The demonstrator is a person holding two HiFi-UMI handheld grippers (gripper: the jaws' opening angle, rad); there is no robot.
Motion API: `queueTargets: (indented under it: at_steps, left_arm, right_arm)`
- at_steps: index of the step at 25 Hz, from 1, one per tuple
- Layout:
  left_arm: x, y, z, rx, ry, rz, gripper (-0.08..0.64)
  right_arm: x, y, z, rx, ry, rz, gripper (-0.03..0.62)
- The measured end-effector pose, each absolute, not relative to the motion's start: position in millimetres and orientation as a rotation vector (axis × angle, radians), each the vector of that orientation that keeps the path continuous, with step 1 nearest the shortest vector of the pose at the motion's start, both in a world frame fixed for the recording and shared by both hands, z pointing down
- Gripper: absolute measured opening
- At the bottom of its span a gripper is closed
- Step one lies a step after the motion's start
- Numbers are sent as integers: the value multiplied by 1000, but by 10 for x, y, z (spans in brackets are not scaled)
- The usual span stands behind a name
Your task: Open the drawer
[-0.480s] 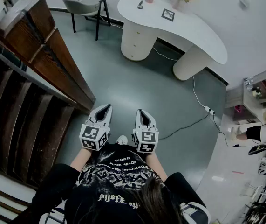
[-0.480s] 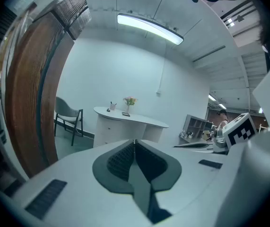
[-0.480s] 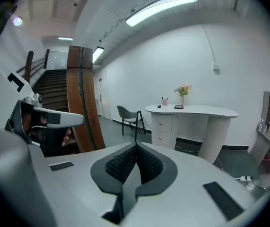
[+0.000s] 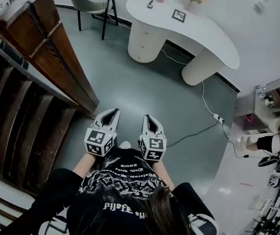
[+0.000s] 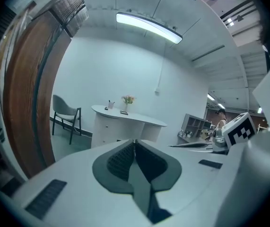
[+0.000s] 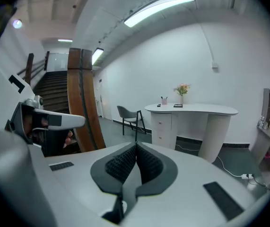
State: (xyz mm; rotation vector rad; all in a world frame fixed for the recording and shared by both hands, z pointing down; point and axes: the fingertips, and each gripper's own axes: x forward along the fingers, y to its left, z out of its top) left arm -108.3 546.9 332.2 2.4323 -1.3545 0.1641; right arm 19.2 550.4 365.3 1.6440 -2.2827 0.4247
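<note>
A white curved desk (image 4: 198, 31) stands across the room, and its round pedestal holds small drawers (image 4: 140, 42), all closed. Those drawers (image 6: 163, 124) also show in the right gripper view, and the pedestal (image 5: 107, 128) in the left gripper view. My left gripper (image 4: 111, 112) and right gripper (image 4: 148, 117) hang side by side in front of my chest, over the grey floor and far from the desk. Both are shut with nothing between the pads, as the left gripper (image 5: 135, 141) and right gripper (image 6: 136, 146) show in their own views.
A dark wooden staircase panel (image 4: 56, 58) runs along the left. A grey chair (image 4: 88, 6) stands by the desk. A cable with a power strip (image 4: 218, 116) lies on the floor at right, near a shelf unit (image 4: 274, 99) and another person (image 4: 272, 141).
</note>
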Motion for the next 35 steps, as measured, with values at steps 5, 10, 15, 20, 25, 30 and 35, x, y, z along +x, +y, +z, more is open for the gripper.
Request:
queueTargets:
  at_steps: [5, 10, 15, 20, 25, 30, 35]
  left_arm:
    - [-1077, 5295, 3374, 2451, -1321, 169, 31]
    - [-1207, 4946, 3393, 2463, -1291, 170, 31]
    - [-1292, 4530, 3317, 2461, -1266, 173, 31]
    - [-1367, 4030, 3323, 2463, -1238, 170, 31]
    - [-1442, 3495, 3391, 2487, -1186, 180, 31]
    - [-1566, 2987, 3364, 2520, -1146, 192, 31]
    - [-1665, 2678, 3275, 2539, -1125, 193, 31]
  right_arm:
    - [276, 5365, 3752, 1706, -2265, 510, 26]
    - [212, 5100, 3728, 1740, -2242, 497, 26]
    - [203, 4778, 3675, 1762, -2197, 520, 26]
    - [155, 4306, 3627, 1787, -2181, 524, 26]
    - [87, 3805, 3621, 1827, -2153, 515, 26]
    - [-1, 3415, 3576, 1902, -2112, 503, 26]
    - [-100, 3186, 3515, 1955, -2094, 539, 26]
